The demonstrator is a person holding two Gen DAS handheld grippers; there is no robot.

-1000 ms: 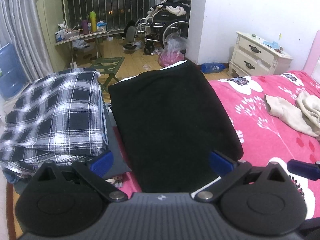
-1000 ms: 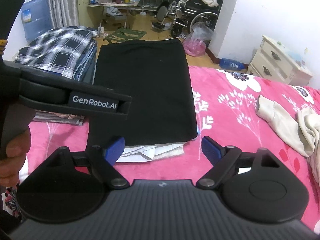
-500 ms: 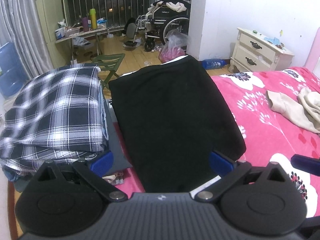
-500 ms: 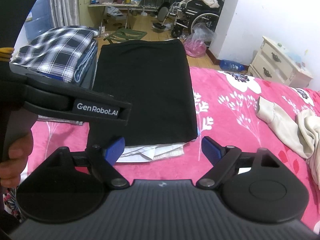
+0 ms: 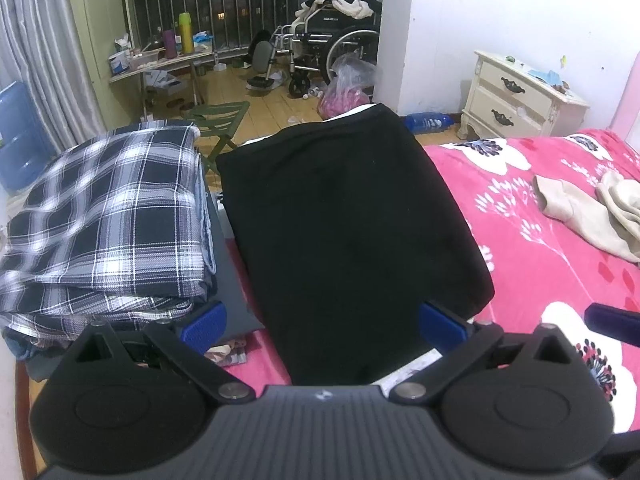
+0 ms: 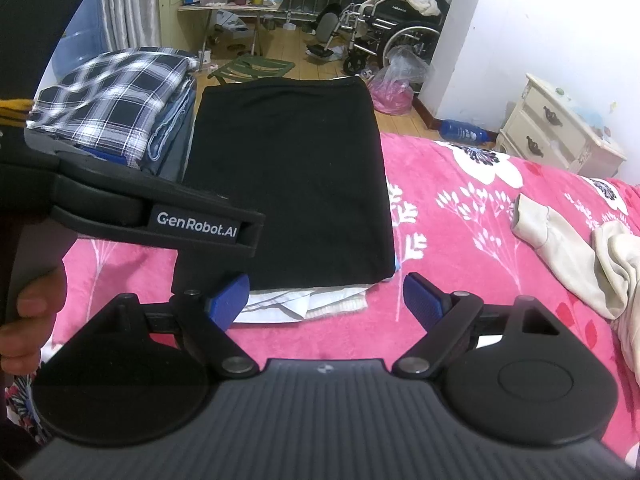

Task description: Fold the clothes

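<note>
Far left: blue water jug (image 5: 16, 136) by the grey curtain (image 5: 44, 44). Next, stack of folded plaid clothes (image 5: 108, 216) at the bed's left edge, plaid shirt on top, blue and grey layers under it. Just right of the stack, touching or nearly so: folded black garment (image 5: 340, 224), flat rectangle on the pink floral bedspread (image 5: 532, 272), far end reaching the bed edge. White fabric (image 6: 304, 304) sticks out under its near edge in the right wrist view.

Left gripper (image 5: 322, 324) hangs over the black garment's near end, blue pads wide apart, nothing between them. Right gripper (image 6: 326, 298) is over the bedspread just short of the garment's near edge, pads also spread, empty. Left device body with "GenRobot.AI" label crosses the right view's left side, a hand (image 6: 28, 320) on its grip.

Right: crumpled beige garment (image 5: 592, 212) on the bedspread, well apart from the black one. Behind: wheelchair (image 5: 336, 52), green folding stool (image 5: 222, 120), cream nightstand (image 5: 520, 100).
</note>
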